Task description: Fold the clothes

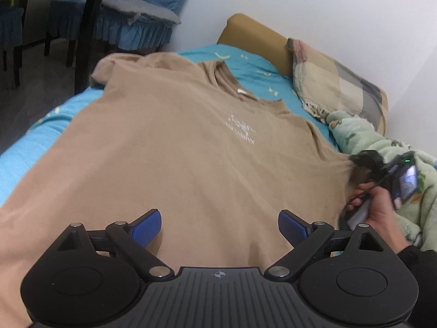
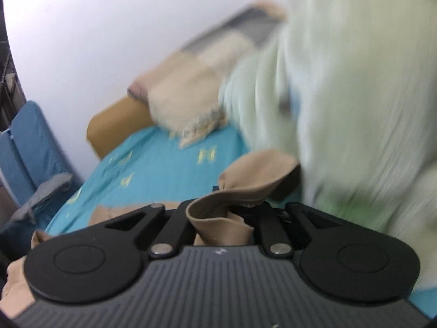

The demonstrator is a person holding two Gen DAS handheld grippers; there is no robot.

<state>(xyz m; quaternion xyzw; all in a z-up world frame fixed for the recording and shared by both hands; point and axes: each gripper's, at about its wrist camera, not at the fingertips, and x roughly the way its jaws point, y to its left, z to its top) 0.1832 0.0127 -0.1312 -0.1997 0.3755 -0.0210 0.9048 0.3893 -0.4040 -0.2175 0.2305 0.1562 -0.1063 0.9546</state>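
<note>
A tan T-shirt (image 1: 177, 142) with a small white print on the chest lies spread front-up on the bed, collar toward the far end. My left gripper (image 1: 220, 225) hovers over its lower part, blue pads (image 1: 147, 225) wide apart, nothing between them. At the shirt's right side a hand holds my right gripper (image 1: 360, 161), which pinches the sleeve. In the right wrist view the jaws of the right gripper (image 2: 232, 213) are shut on a bunched fold of the tan sleeve (image 2: 256, 175), lifted off the sheet. That view is blurred.
The bed's turquoise sheet (image 1: 41, 136) shows around the shirt. A patchwork pillow (image 1: 341, 87) and a pale green blanket (image 1: 382, 147) lie along the white wall at right, with a mustard cushion (image 1: 251, 32) behind. Blue-covered chairs (image 1: 136, 27) and a dark table leg (image 1: 87, 35) stand beyond the bed's far left.
</note>
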